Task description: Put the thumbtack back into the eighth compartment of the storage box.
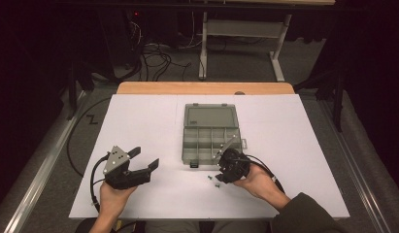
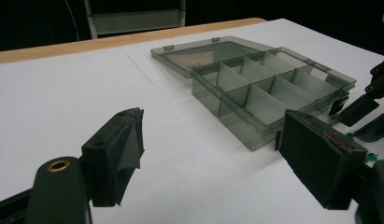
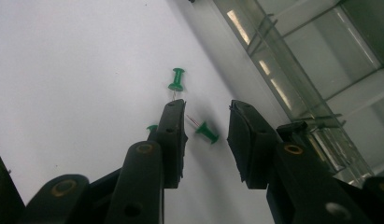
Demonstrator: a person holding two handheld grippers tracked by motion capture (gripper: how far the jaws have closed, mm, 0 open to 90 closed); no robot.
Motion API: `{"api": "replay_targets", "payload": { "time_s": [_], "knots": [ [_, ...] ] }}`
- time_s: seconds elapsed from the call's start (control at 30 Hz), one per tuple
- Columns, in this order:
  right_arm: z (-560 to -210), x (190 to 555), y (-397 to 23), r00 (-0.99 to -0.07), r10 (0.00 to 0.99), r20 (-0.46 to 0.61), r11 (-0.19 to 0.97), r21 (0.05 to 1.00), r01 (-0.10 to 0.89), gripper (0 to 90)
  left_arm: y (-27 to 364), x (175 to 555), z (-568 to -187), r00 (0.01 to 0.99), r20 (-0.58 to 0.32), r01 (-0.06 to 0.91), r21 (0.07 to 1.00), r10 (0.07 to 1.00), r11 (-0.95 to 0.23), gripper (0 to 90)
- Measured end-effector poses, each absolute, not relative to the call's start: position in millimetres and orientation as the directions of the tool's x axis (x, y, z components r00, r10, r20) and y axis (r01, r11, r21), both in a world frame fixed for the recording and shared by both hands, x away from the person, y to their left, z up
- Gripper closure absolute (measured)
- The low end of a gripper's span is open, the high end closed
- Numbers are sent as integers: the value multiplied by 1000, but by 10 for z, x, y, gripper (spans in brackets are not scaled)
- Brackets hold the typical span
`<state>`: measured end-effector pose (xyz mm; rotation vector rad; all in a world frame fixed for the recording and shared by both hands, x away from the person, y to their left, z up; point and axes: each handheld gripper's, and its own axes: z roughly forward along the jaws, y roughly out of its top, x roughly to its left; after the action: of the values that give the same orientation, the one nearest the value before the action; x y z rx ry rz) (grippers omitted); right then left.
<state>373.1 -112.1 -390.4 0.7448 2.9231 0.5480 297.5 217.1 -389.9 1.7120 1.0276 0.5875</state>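
Note:
Three green pushpins lie on the white table just in front of an open smoky-grey organizer box (image 1: 187, 145). In the right gripper view, one pushpin (image 3: 207, 132) lies between my right gripper's (image 3: 208, 109) jaws, and neither pad touches it. Another pushpin (image 3: 176, 80) lies just beyond the jaw tips. The third pushpin (image 3: 152, 127) peeks out from behind one jaw. The right gripper (image 1: 217, 175) points down at the pins (image 1: 210, 178). At the front left of the table my left gripper (image 1: 144, 159) stands wide open with nothing between its jaws, well apart from the box (image 2: 255, 140).
The box's lid (image 1: 209, 116) lies flat behind its divided compartments, which look empty. A wooden strip (image 1: 202, 88) runs along the table's far edge. Beyond it are a metal frame (image 1: 245, 29) and cables on the floor. My right gripper (image 2: 367, 112) shows at the left gripper view's right edge.

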Motion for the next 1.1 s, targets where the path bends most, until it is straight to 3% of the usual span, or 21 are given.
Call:
{"api": "replay_targets", "payload": {
  "time_s": [1.1],
  "knots": [
    [-3993, 3750, -1054, -894, 447, -32, 858, 298, 419, 810, 2167, 2966, -3893, 520, -76, 347, 929, 851, -129, 229]
  ]
}}
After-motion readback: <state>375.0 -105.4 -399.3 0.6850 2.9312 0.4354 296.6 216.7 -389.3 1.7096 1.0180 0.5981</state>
